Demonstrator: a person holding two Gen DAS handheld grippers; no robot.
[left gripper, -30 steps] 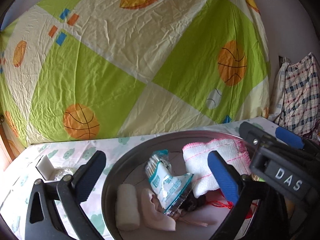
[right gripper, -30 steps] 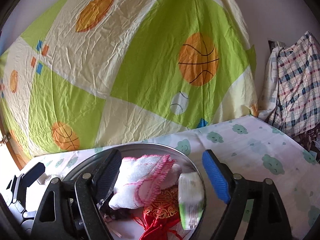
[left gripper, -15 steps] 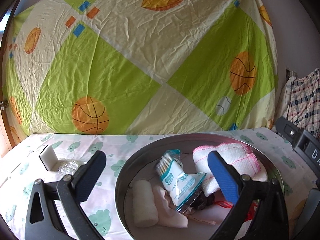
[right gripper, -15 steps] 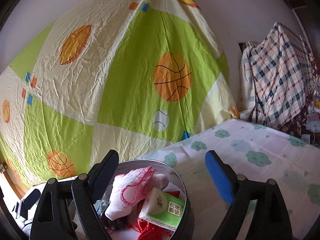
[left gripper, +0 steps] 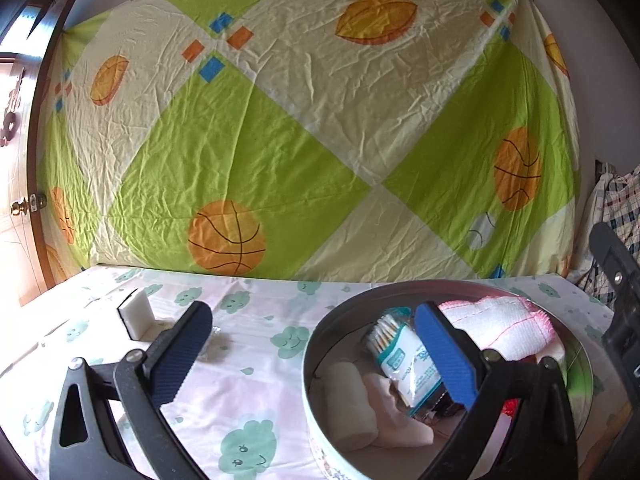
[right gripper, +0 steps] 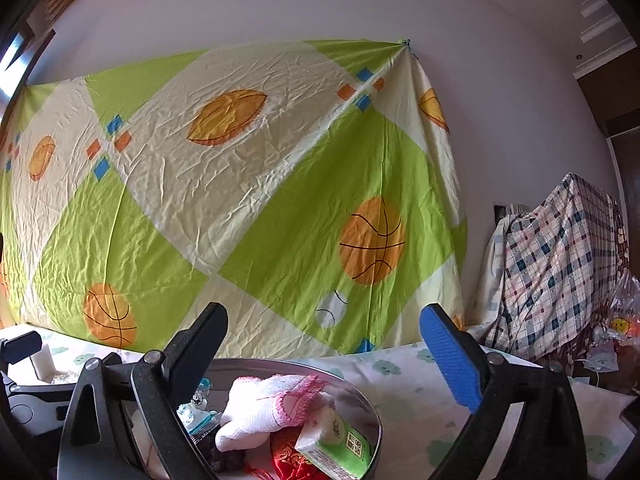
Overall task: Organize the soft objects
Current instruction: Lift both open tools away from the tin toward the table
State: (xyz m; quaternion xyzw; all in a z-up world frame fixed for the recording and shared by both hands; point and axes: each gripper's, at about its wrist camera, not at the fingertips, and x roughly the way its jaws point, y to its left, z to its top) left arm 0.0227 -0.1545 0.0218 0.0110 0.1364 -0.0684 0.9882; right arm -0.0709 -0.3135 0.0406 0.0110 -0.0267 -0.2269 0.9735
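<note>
**Round tin of soft goods on a cloud-print counter**

Counter (left gripper: pixel 256 364): pale cloth with green clouds; a creased basketball-print sheet (left gripper: pixel 280 152) hangs behind it.

Round metal tin (left gripper: pixel 320 344): holds a fringed white towel (left gripper: pixel 504 324), gauze roll (left gripper: pixel 348 400), swab packet (left gripper: pixel 400 352) and green tissue pack (right gripper: pixel 340 444). Its lower contents are partly hidden.

Left claw (left gripper: pixel 308 360): spread, empty.

Right claw (right gripper: pixel 324 356): opening, nothing between.

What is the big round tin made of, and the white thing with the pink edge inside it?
The round tin looks like metal: its inner wall is smooth, grey and shiny. The white cloth looks like soft woven cotton, maybe a towel: its surface is fuzzy and ribbed, with a frilly pink stitched edge. I cannot be sure of the fibre.
</note>
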